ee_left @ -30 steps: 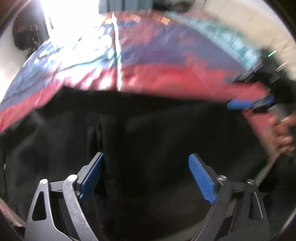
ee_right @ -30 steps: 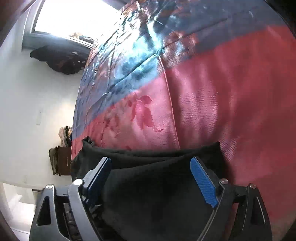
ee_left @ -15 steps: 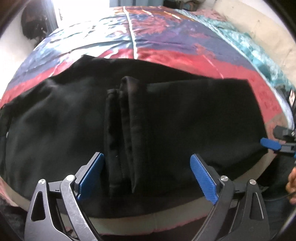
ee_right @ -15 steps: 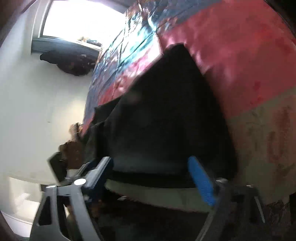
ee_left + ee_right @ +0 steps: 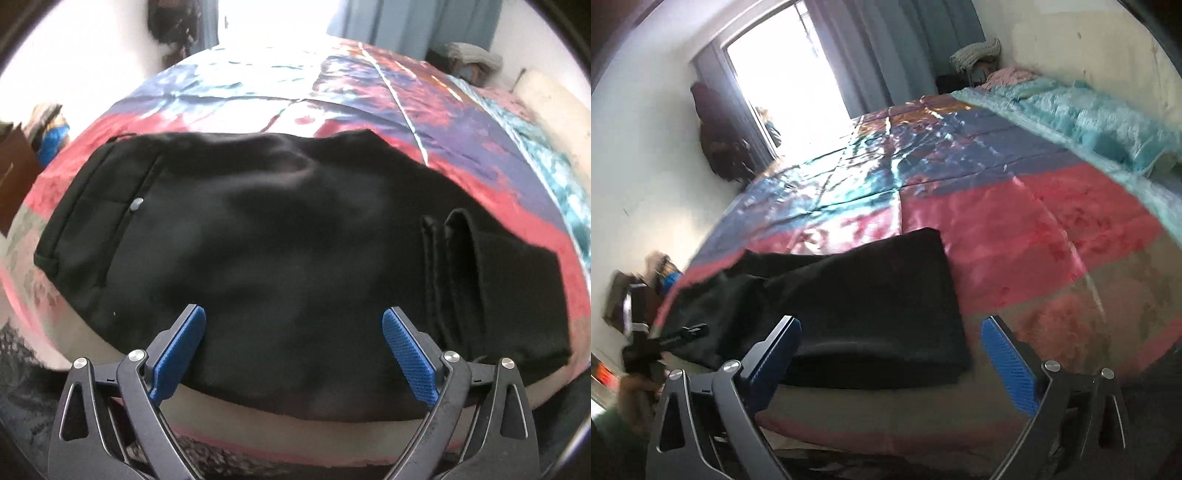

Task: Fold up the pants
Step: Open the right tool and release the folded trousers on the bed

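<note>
I see the pants (image 5: 280,236) folded flat near the bed (image 5: 369,96) edge. My left gripper (image 5: 291,350) hangs spread and empty above their near hem; my right gripper (image 5: 890,354), likewise spread, hovers off their right end.

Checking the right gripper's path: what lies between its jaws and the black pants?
In the right wrist view, only the bare bedspread edge separates the open right gripper from the pants.

Both grippers have black triangular-cutout frames, silver screws and ribbed blue fingers (image 5: 408,354).
</note>
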### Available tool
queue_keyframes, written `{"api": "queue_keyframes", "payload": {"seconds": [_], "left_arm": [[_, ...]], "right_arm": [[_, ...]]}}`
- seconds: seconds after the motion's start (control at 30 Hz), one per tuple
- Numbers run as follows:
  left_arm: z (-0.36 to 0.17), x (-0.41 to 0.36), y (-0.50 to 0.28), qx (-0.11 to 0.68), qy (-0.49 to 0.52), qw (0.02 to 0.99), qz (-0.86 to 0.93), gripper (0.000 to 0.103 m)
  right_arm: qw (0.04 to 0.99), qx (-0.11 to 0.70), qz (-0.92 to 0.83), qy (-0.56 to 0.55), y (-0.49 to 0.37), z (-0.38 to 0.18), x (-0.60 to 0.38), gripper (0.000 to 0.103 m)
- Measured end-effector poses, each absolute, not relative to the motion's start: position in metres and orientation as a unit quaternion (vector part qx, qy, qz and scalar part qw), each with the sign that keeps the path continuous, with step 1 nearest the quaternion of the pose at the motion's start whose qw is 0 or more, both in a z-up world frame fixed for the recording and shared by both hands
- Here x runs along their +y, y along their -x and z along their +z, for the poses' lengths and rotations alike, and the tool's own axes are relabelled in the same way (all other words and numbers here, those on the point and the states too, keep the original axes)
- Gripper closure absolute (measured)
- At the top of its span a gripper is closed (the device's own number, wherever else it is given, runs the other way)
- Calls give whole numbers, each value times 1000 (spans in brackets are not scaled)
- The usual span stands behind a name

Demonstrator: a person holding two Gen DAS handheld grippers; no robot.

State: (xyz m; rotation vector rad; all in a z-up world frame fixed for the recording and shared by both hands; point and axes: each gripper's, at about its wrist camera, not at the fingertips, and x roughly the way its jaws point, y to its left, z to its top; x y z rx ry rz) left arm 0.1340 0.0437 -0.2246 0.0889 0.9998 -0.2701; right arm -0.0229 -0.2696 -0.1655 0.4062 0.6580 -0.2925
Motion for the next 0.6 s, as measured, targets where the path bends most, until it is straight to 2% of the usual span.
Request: {"api": "queue_keyframes", "payload": {"seconds": [0.1, 0.13, 0.27, 0.6], "left_arm": [[-231, 34, -127, 464, -93, 870, -134, 4], [-232, 34, -125, 462, -99, 871, -135, 3], [-240, 35, -127, 462, -95, 872, -131, 0], [-242, 31, -128, 463, -104, 871, -131, 0]], "right_arm": [[921, 327, -165, -133, 15, -166, -261, 4], [919, 338, -163, -122, 10, -169, -257, 0], [915, 361, -129, -123, 2, -185, -248, 0], [915, 353, -168, -98, -2, -195, -254, 0]]}}
